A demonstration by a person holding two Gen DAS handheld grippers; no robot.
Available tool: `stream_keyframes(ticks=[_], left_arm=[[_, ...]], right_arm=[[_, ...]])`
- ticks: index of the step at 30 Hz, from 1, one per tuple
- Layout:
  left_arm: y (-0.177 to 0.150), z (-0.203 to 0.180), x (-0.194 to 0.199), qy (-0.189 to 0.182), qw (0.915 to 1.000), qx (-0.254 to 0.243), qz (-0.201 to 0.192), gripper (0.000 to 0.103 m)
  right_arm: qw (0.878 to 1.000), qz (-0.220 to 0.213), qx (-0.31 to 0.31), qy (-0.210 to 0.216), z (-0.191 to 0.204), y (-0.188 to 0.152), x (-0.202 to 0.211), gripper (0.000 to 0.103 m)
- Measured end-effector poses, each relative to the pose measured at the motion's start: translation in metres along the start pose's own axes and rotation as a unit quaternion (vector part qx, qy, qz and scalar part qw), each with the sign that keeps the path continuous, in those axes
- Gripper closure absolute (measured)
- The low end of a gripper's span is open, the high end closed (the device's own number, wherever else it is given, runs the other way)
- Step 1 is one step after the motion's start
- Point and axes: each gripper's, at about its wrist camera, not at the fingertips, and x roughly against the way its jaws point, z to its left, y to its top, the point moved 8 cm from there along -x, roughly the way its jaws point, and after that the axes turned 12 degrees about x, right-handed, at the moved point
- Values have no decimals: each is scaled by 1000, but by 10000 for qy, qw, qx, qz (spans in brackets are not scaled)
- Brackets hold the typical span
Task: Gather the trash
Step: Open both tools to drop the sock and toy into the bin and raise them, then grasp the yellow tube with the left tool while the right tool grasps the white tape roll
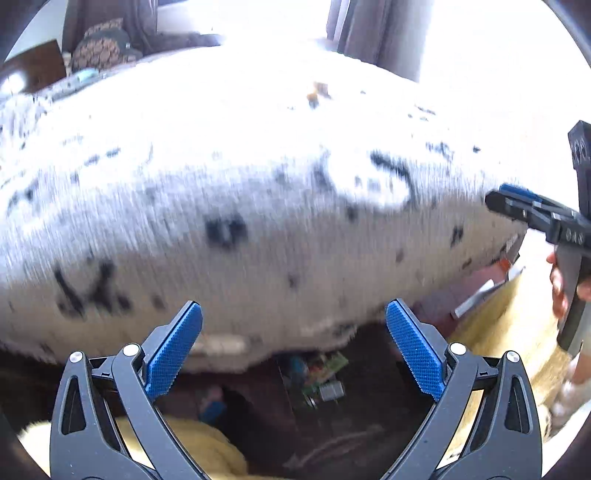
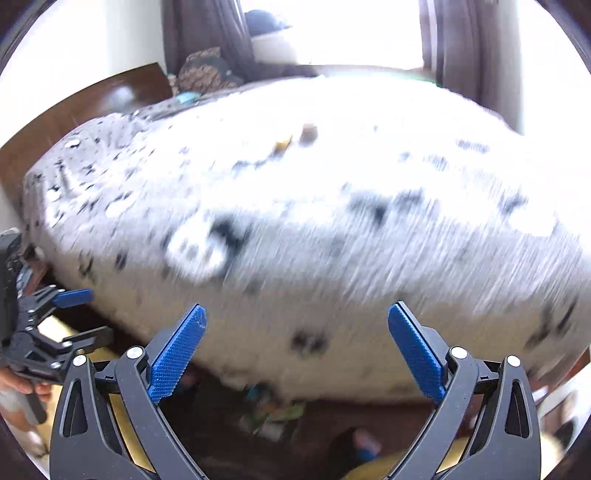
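Observation:
Both views are blurred by motion. My left gripper (image 1: 293,314) is open and empty, held above the foot of a bed. My right gripper (image 2: 295,317) is open and empty too. The right gripper also shows at the right edge of the left wrist view (image 1: 517,205), and the left gripper at the left edge of the right wrist view (image 2: 79,314). Small brownish bits of trash lie far off on the bed cover (image 1: 317,92) (image 2: 301,134). Colourful wrappers lie on the dark floor under the bed's edge (image 1: 317,376) (image 2: 269,410).
A white bed cover with black marks (image 1: 258,184) (image 2: 314,206) fills both views. A dark headboard (image 2: 92,99), patterned pillow (image 1: 99,44) and curtains (image 1: 369,33) stand at the back. A yellow rug (image 1: 199,446) lies on the floor.

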Motion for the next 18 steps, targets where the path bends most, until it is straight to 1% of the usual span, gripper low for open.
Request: stream_keyframes(ticks=[2, 5, 8, 12, 15, 16, 18], left_arm=[[25, -2, 2, 35, 9999, -60, -110, 8], [64, -9, -3, 141, 9993, -212, -289, 8], [99, -15, -23, 413, 9977, -394, -378, 8], [142, -27, -54, 529, 9965, -540, -351, 8], [170, -33, -82, 503, 9973, -410, -332, 9], [179, -34, -92, 551, 9972, -389, -335, 10], [191, -40, -113, 509, 9978, -326, -257, 14]], right_arm=[[9997, -106, 183, -131, -11, 30, -3, 4], [9990, -110, 243, -366, -32, 65, -19, 4], [9989, -59, 178, -439, -49, 96, -45, 4], [9986, 94, 218, -469, -59, 124, -83, 4], [9988, 231, 53, -439, -64, 141, -113, 4], [9987, 267, -16, -429, -67, 146, -121, 4], [9983, 322, -169, -449, -77, 156, -136, 4]])
